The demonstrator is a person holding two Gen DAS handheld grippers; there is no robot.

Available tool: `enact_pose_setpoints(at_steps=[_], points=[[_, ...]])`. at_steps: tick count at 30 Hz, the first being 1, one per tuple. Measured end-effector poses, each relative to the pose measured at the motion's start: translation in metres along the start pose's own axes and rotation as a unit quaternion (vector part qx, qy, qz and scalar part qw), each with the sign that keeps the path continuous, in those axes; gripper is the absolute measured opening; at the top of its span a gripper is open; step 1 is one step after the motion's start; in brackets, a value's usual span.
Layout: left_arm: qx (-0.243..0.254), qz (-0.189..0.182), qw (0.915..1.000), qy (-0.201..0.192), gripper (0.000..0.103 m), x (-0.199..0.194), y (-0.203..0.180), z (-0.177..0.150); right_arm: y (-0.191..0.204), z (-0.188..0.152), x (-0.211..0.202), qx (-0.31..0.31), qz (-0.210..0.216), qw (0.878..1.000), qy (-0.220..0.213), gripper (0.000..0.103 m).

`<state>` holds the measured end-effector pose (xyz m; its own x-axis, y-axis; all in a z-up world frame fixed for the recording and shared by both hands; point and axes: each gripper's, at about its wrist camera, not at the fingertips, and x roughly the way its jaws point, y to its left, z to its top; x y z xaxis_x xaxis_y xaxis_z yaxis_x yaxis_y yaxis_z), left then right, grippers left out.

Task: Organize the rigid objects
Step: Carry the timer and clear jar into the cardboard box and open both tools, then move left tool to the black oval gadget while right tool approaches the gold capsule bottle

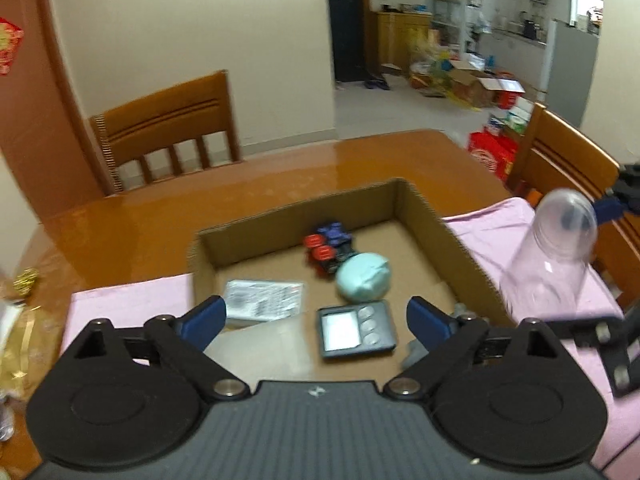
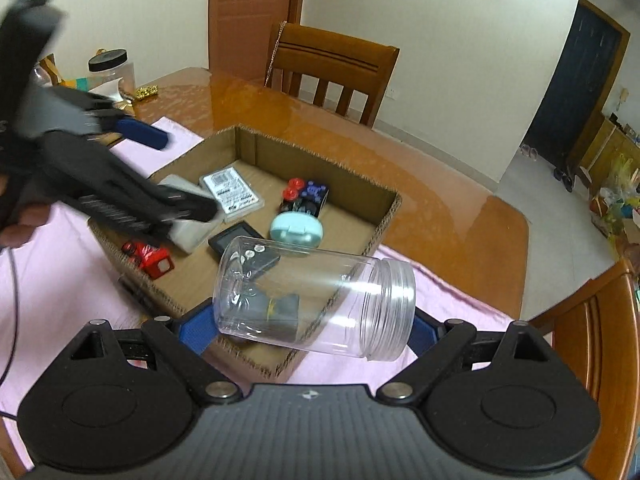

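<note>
A cardboard box (image 1: 424,216) (image 2: 384,220) sits on a pink cloth. Inside lie a grey timer (image 1: 354,330) (image 2: 234,242), a mint round case (image 1: 363,282) (image 2: 296,230), a red-and-blue toy (image 1: 330,246) (image 2: 304,194), a clear packet (image 1: 262,300) (image 2: 232,192), a white block (image 2: 188,232) and a red toy car (image 2: 148,256). My right gripper (image 2: 316,326) is shut on a clear plastic jar (image 2: 316,296) (image 1: 556,252), held sideways above the box's near corner. My left gripper (image 1: 316,316) is open and empty above the box, also in the right wrist view (image 2: 148,168).
The box stands on an orange-brown table (image 1: 160,220) (image 2: 460,216) with a pink cloth (image 1: 128,304) (image 2: 60,280). Wooden chairs (image 1: 168,128) (image 2: 332,68) stand around it. A black-lidded jar (image 2: 110,70) and gold wrappers (image 2: 146,91) sit at the table's far left.
</note>
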<state>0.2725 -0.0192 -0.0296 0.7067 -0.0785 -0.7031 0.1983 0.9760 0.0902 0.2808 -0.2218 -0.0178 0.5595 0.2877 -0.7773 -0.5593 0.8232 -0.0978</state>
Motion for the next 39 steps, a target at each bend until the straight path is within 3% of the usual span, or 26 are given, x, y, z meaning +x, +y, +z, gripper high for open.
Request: enact_pose_setpoints(at_steps=[8,12,15,19,25,30,39], points=[[-0.059,0.048,0.9970,0.010,0.101,-0.029,0.034,-0.031,0.002,0.038,0.036,-0.001,0.016,1.000,-0.003,0.096],[-0.087,0.054,0.9946,0.015,0.101,-0.038,0.045,-0.047,0.004,0.055,0.057,0.004,0.012,1.000,-0.006,0.096],[-0.093,0.060,0.9937,0.018,0.101,-0.042,0.050,-0.057,0.005,0.062,0.067,0.014,-0.003,1.000,-0.003,0.103],[-0.091,0.069,0.9934,0.008,0.101,-0.048,0.054,-0.069,0.005,0.063,0.067,0.030,-0.010,0.999,0.001,0.103],[-0.098,0.062,0.9931,0.019,0.102,-0.050,0.055,-0.081,0.017,0.050,0.049,0.037,-0.028,0.999,0.006,0.103],[-0.102,0.065,0.9922,0.032,0.102,-0.045,0.051,-0.093,0.031,0.025,0.030,0.077,-0.050,0.996,0.007,0.103],[-0.119,0.093,0.9868,0.059,0.102,-0.037,0.058,-0.122,0.087,-0.035,0.013,0.144,-0.037,0.989,0.008,0.103]])
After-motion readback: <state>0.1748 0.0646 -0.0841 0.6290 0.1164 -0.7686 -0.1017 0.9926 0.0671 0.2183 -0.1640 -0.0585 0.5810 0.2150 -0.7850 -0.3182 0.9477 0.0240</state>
